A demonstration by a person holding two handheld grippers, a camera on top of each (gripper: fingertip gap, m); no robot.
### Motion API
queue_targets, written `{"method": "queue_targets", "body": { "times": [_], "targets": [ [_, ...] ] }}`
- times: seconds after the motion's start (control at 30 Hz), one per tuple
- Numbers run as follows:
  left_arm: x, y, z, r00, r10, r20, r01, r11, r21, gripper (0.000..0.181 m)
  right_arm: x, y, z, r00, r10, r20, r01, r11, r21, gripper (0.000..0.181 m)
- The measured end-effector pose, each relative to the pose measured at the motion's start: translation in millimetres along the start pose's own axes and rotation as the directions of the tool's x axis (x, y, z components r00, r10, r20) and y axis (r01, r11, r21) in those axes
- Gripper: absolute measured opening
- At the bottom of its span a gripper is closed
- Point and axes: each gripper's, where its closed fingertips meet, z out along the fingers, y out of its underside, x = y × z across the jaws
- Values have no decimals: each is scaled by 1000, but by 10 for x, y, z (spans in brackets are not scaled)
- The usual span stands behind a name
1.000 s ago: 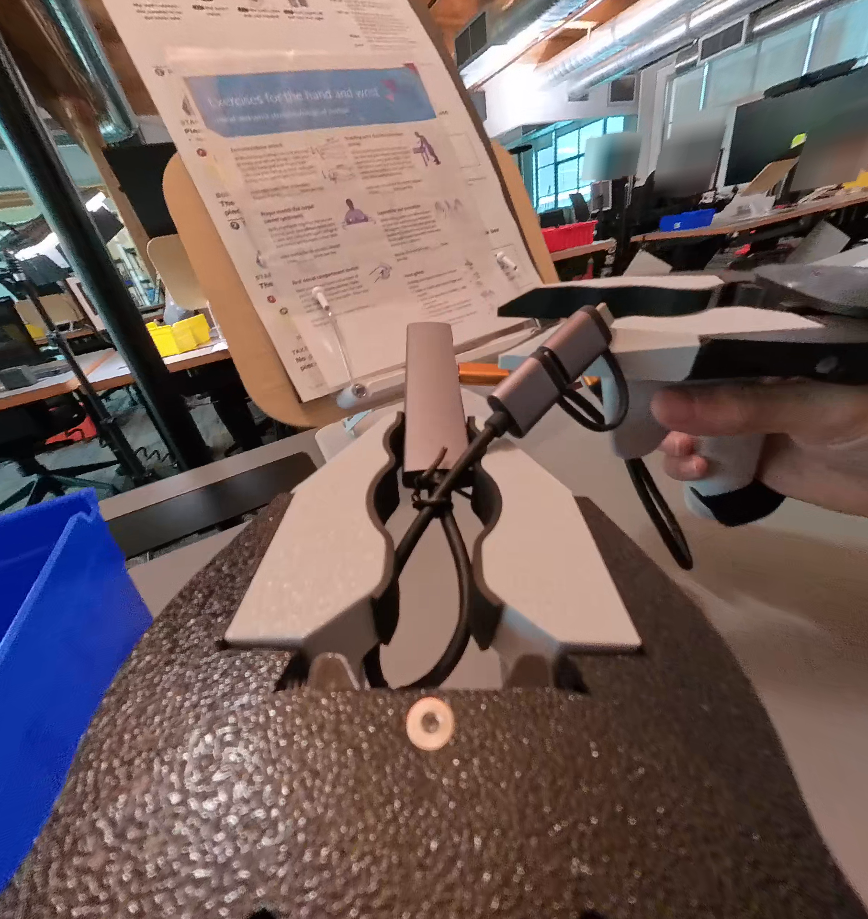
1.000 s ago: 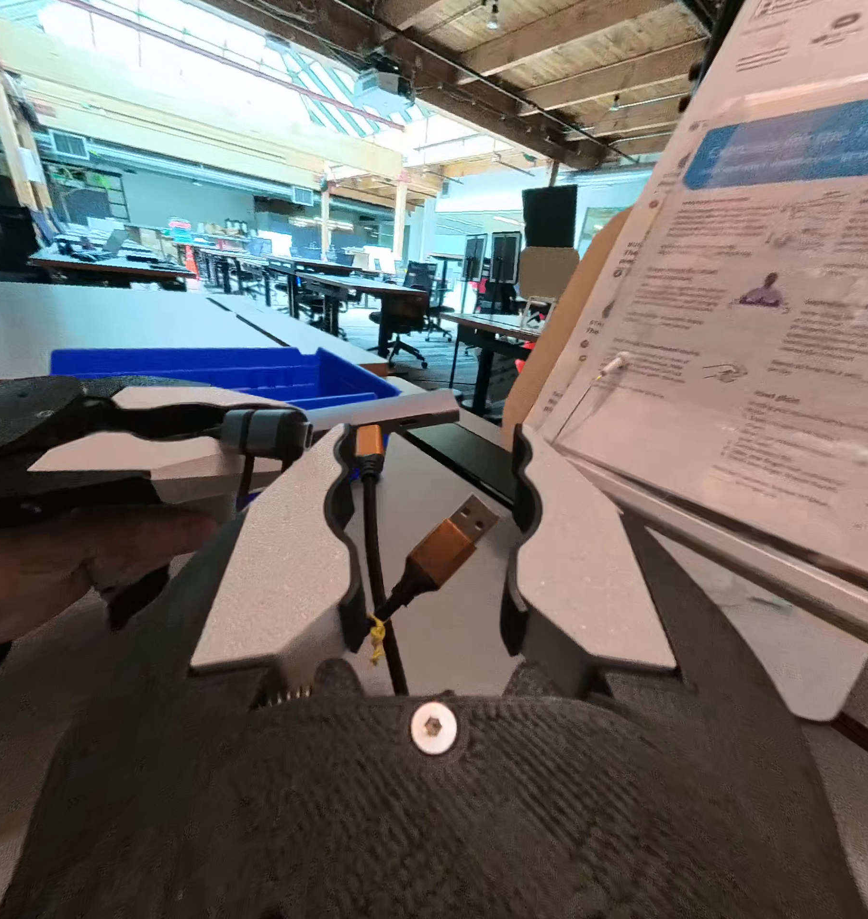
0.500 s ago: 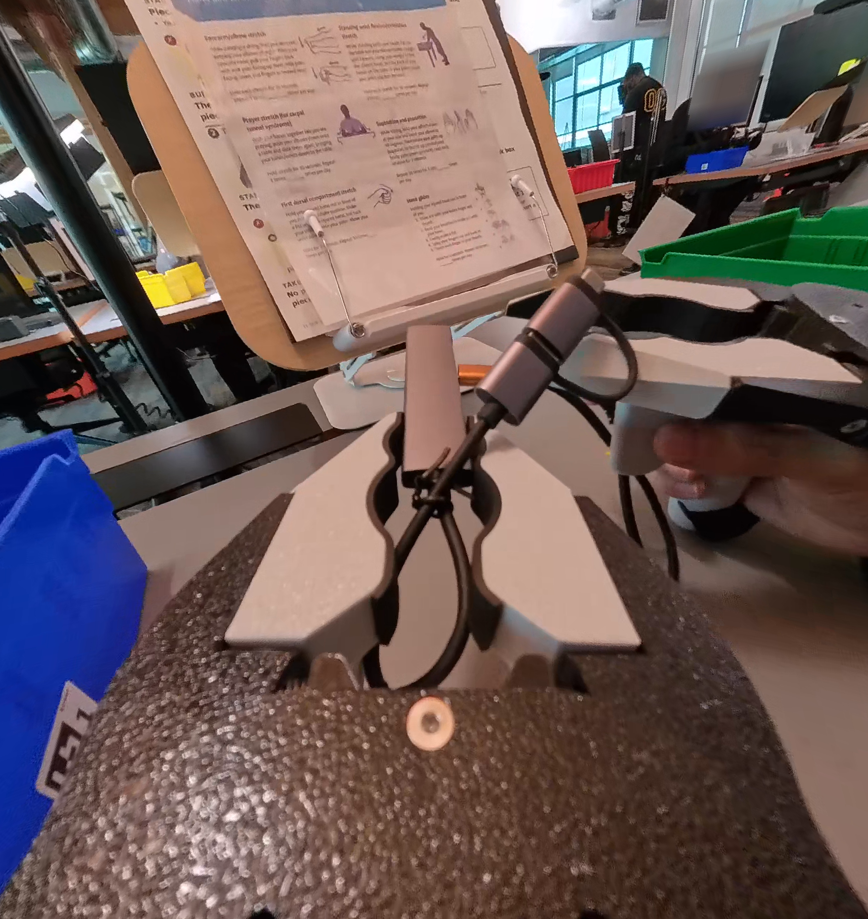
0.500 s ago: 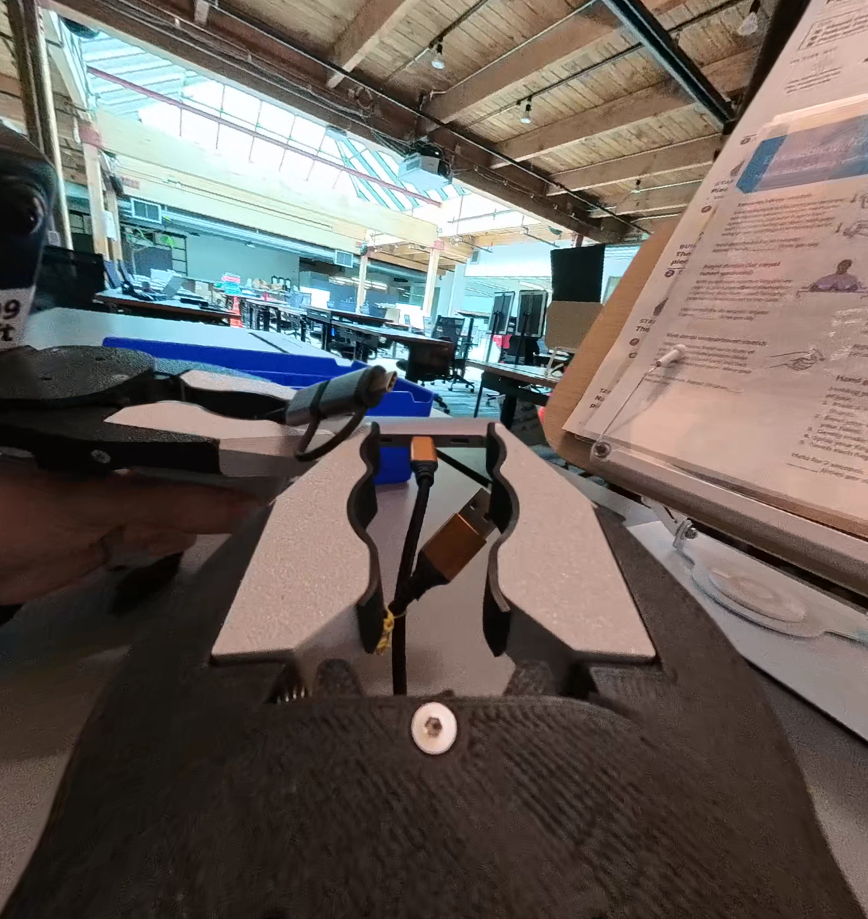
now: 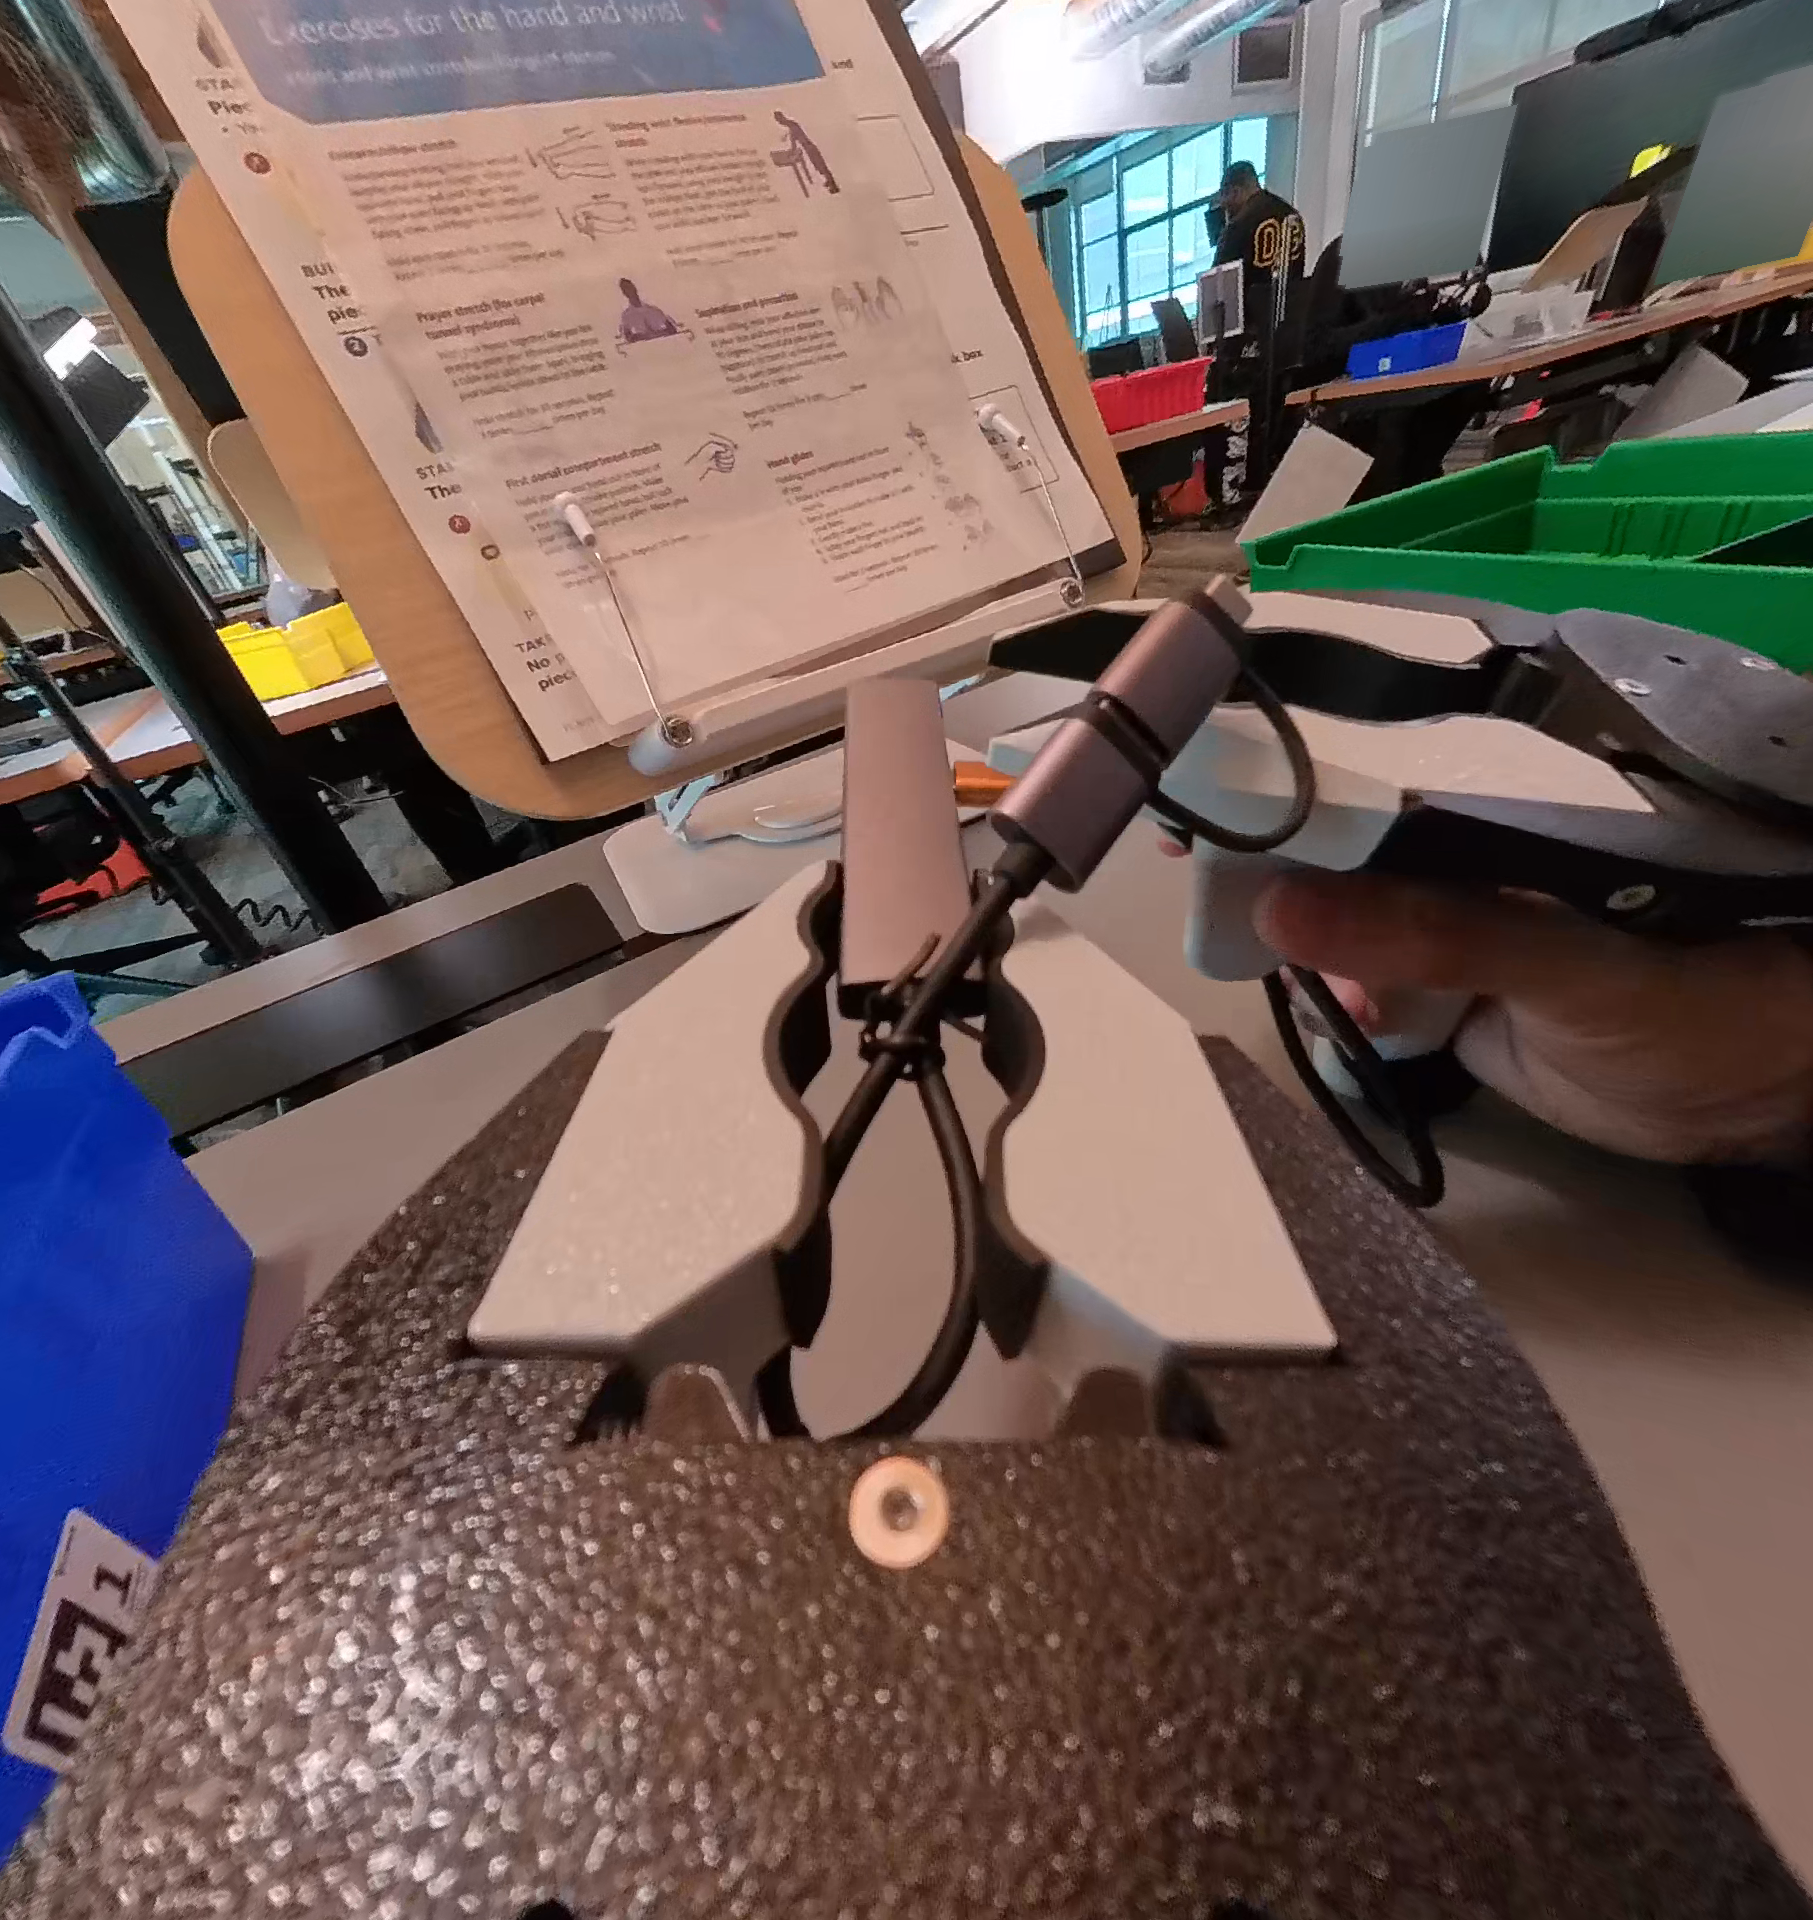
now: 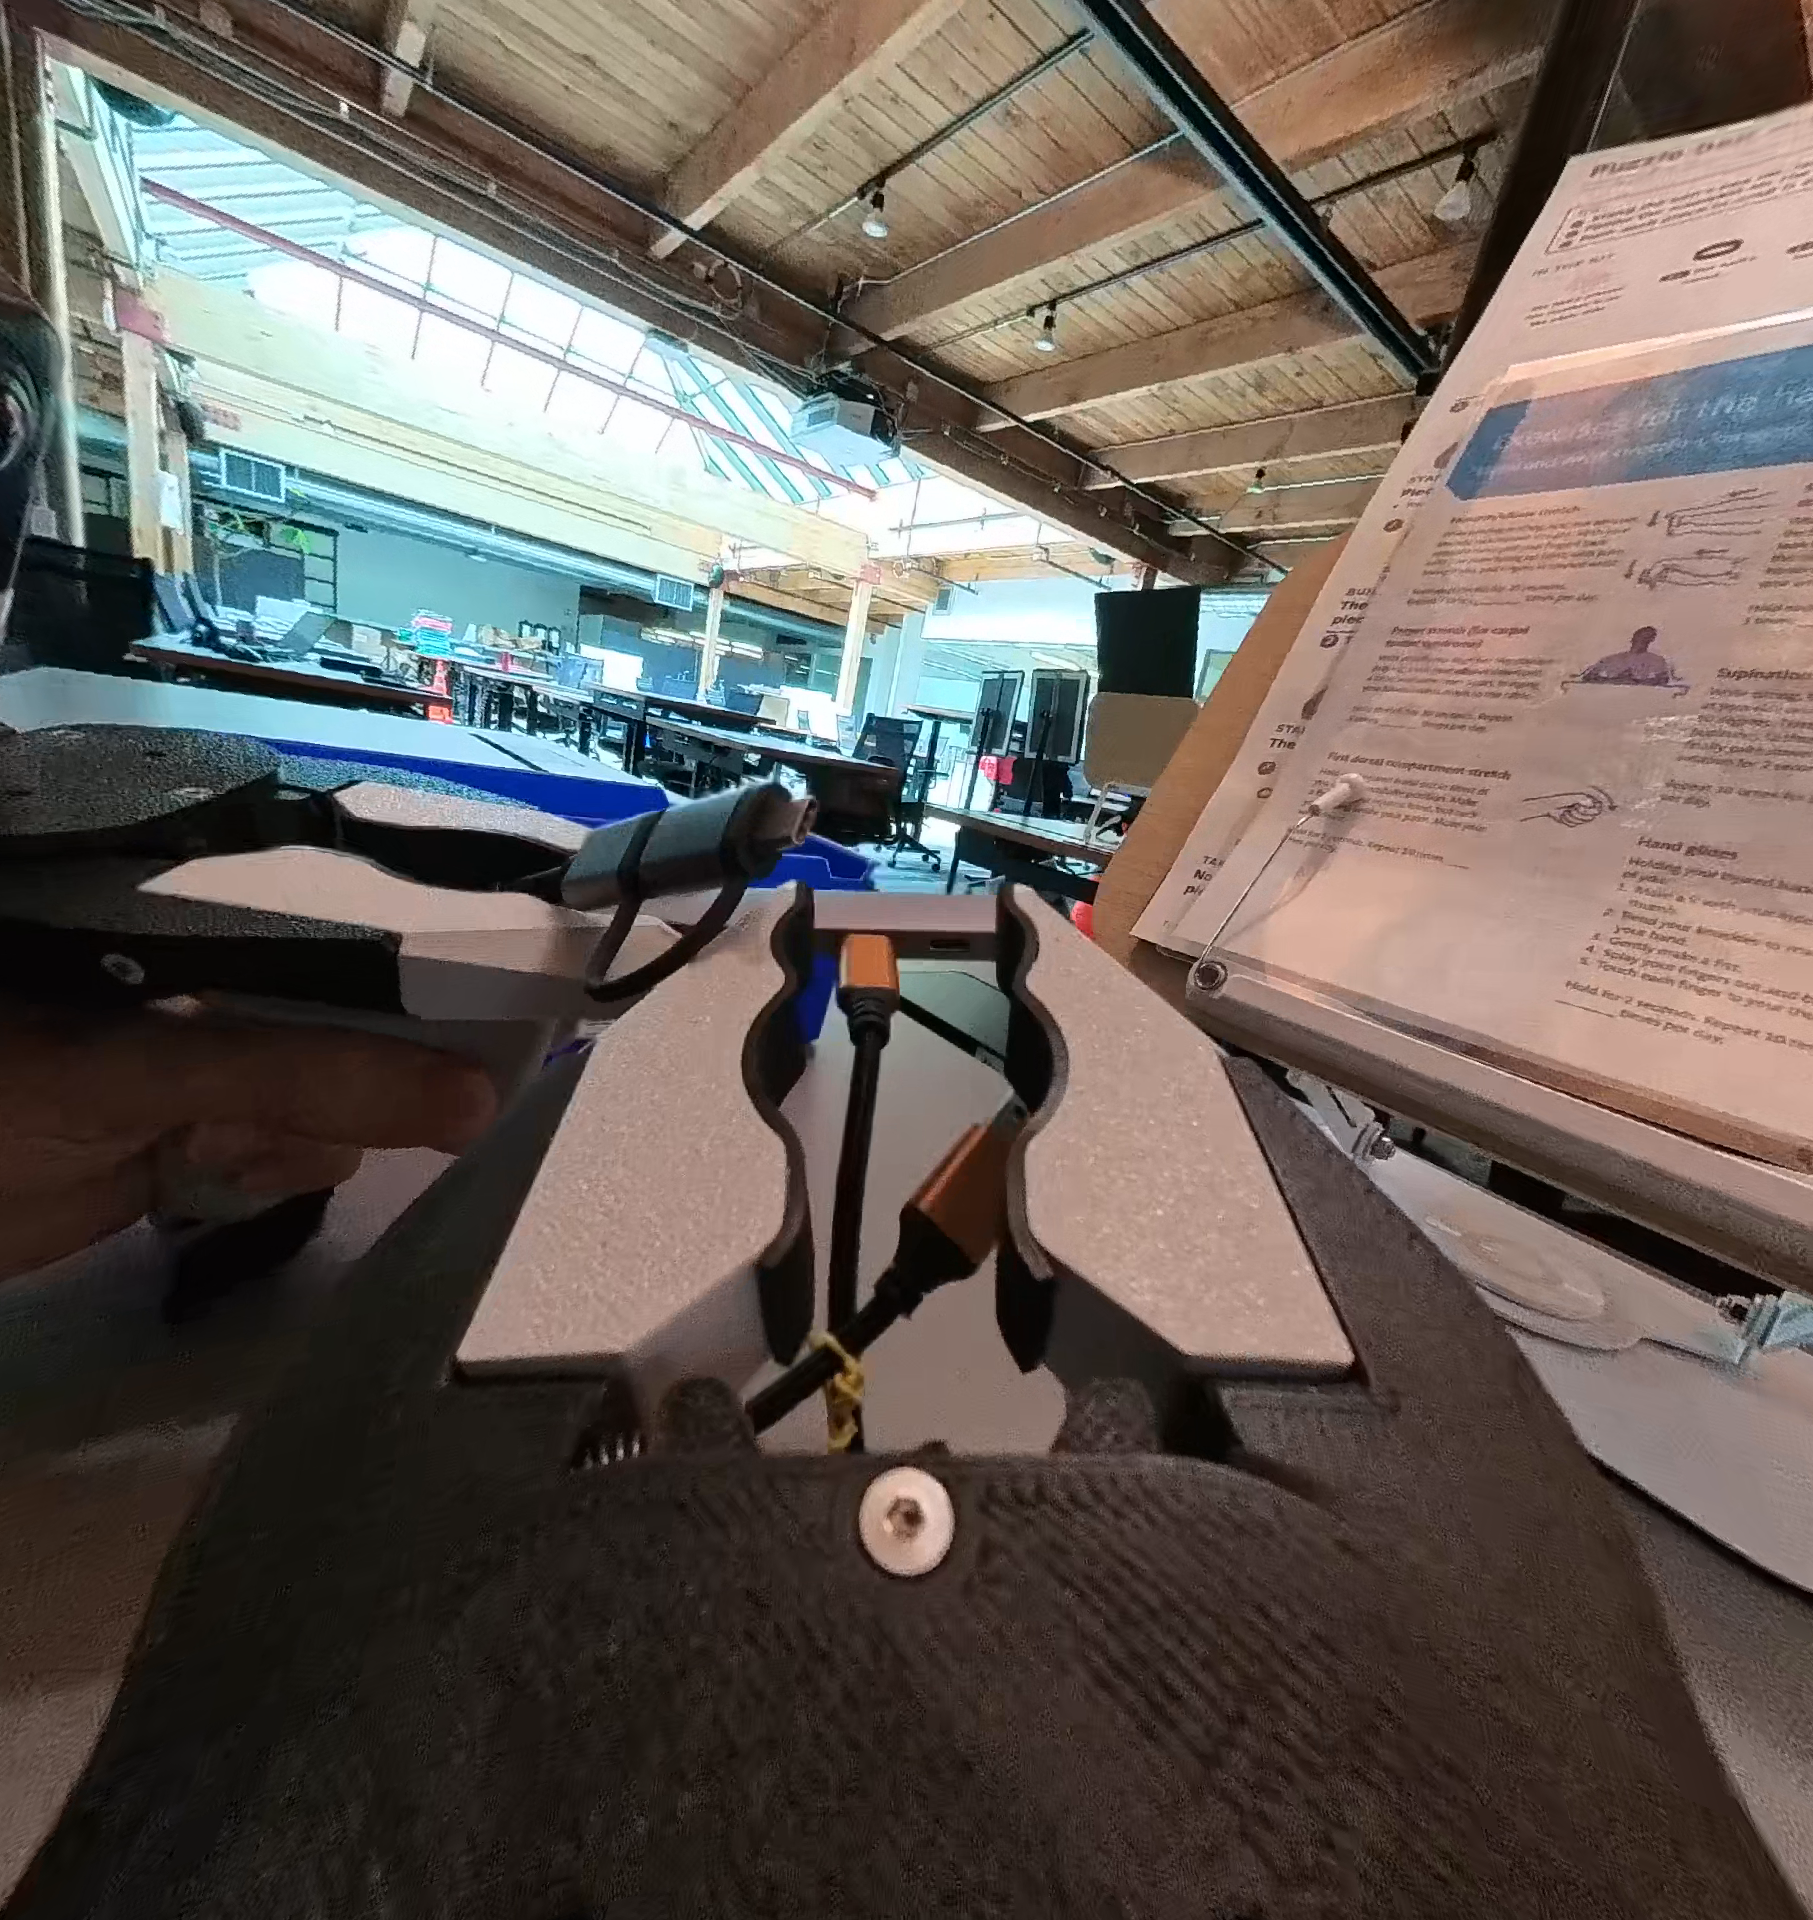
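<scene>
Fingers clamp grey hub; only right view shows its orange plug

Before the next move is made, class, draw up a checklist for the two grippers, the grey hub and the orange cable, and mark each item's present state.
1. Left gripper jaws clamped on the grey hub: ok.
2. Orange plug seated in the hub's end: ok, as far as the right wrist view shows.
3. Right gripper jaws gripping anything: cannot tell; a gap shows between them.
4. Second orange plug clear of the right jaws: not ok, it leans against one finger.
5. Hub's own grey connector clear of the right gripper: cannot tell; the two overlap in the left wrist view.
</scene>
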Motion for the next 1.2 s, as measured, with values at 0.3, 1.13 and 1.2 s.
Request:
{"method": "queue_targets", "body": {
  "times": [0.3, 1.13, 1.2],
  "targets": [
    [129, -27, 26, 990, -132, -46, 131, 991, -25, 22, -118, 84, -124, 986, -167, -12, 164, 980, -111, 38],
    [561, -87, 60, 979, 11, -203, -4, 999, 37, 22, 9, -10, -601, 993, 40, -115, -64, 975, -211, 11],
    [510, -114, 56, 988, 38, -150, -33, 999, 39, 22, 6, -3, -579, 992, 44, -120, -73, 967, -245, 11]
  ]
}}
